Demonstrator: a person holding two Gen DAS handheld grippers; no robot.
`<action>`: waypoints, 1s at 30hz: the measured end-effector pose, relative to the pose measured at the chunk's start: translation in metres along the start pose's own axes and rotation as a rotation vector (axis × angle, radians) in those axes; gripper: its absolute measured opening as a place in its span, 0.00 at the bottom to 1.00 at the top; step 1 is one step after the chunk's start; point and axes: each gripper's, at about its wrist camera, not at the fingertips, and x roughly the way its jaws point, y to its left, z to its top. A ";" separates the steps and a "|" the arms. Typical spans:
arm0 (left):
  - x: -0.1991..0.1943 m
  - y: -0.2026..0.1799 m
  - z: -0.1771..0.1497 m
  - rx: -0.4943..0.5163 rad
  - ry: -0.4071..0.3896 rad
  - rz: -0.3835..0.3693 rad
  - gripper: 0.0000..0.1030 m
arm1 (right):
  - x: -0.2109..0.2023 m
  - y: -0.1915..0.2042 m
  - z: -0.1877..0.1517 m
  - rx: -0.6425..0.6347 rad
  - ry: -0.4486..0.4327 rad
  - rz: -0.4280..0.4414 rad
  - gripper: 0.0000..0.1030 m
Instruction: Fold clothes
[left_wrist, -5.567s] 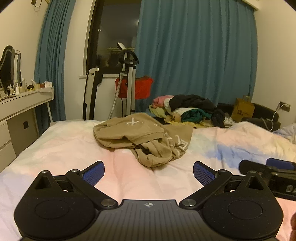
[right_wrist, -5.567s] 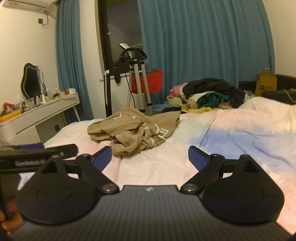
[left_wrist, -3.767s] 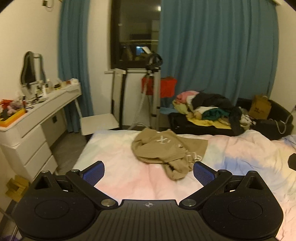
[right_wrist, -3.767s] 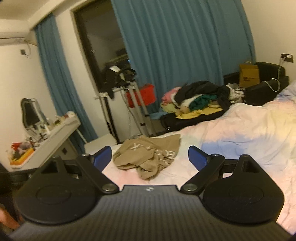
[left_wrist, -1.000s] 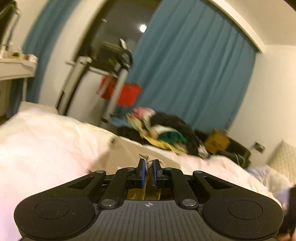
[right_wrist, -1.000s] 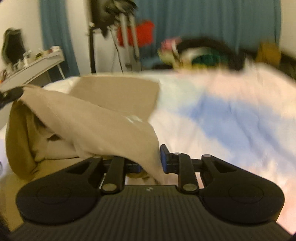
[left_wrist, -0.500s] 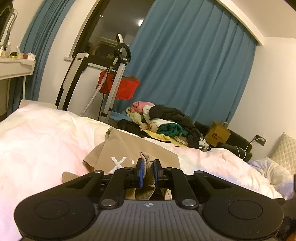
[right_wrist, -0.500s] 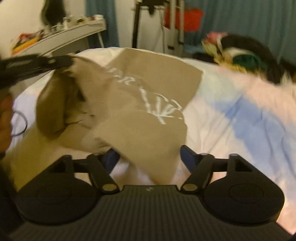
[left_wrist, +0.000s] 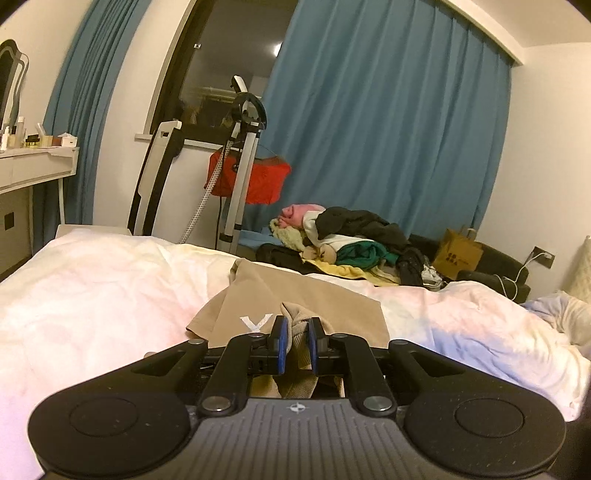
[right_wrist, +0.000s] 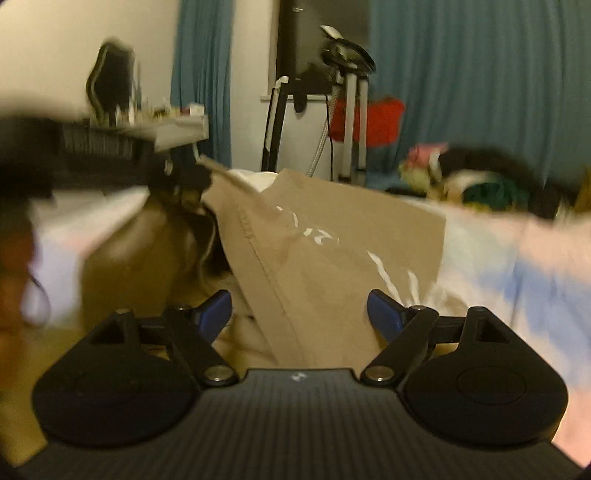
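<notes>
In the left wrist view, the left gripper (left_wrist: 294, 345) is seen with its blue-padded jaws drawn nearly together, and a bunched fold of the tan garment (left_wrist: 325, 306) is pinched between them. Just beyond the jaws the rest of the garment is spread on the bed (left_wrist: 110, 280), with a white printed mark visible slightly to their left. Farther ahead and to the right, a pile of clothes (left_wrist: 351, 243) is heaped past the bed's far edge. A steamer stand (left_wrist: 242, 166) with a red item hung on it is placed ahead and left, before blue curtains (left_wrist: 388, 129). A white counter (left_wrist: 37, 162) with bottles is seen at far left.

In the blurred right wrist view, the right gripper (right_wrist: 299, 314) is shown with its jaws spread wide and nothing clamped; the tan garment (right_wrist: 332, 258) is draped between them, and contact with the pads cannot be told. To the upper left, the left gripper (right_wrist: 177, 177) is seen holding up a corner of the garment.
</notes>
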 end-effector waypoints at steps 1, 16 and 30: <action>0.000 0.001 0.000 -0.005 -0.003 -0.003 0.12 | 0.007 0.004 0.000 -0.011 0.013 -0.031 0.80; -0.026 -0.018 -0.003 0.046 -0.126 -0.076 0.12 | -0.043 -0.064 0.027 0.243 -0.078 -0.346 0.81; -0.050 0.003 0.008 -0.100 -0.137 0.020 0.10 | -0.079 -0.118 0.016 0.564 -0.059 -0.465 0.91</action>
